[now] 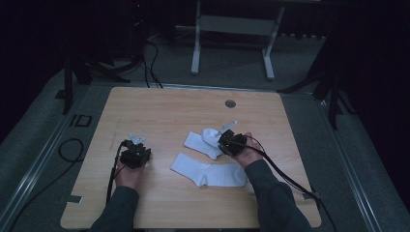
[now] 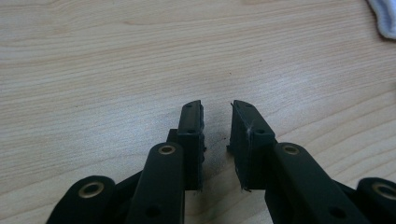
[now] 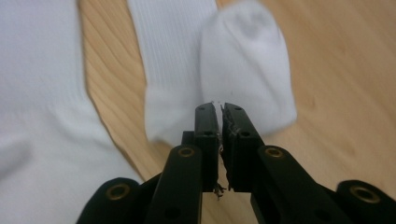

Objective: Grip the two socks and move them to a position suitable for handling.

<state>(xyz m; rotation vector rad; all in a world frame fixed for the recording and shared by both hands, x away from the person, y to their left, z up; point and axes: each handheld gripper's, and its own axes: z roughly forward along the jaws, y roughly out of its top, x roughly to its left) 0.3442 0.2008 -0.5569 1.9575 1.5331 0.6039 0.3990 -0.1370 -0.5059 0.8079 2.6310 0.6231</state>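
Observation:
Two white socks lie on the wooden table [image 1: 159,106]. One sock [image 1: 208,173] is spread flat near the front. The other sock [image 1: 199,140] lies folded just behind it. My right gripper [image 1: 220,141] sits at the folded sock's right end. In the right gripper view its jaws [image 3: 219,107] stand almost together, with the tips on the near edge of the folded sock [image 3: 247,60], pinching the fabric. The flat sock [image 3: 42,102] shows at that view's left. My left gripper [image 1: 138,146] rests on bare wood at the left, its jaws [image 2: 217,105] a little apart with nothing between them.
A corner of a sock [image 2: 385,18] shows at the top right of the left gripper view. A round grommet [image 1: 230,103] sits near the table's far edge. Cables [image 1: 72,150] and a metal stand [image 1: 232,43] are on the floor beyond the table.

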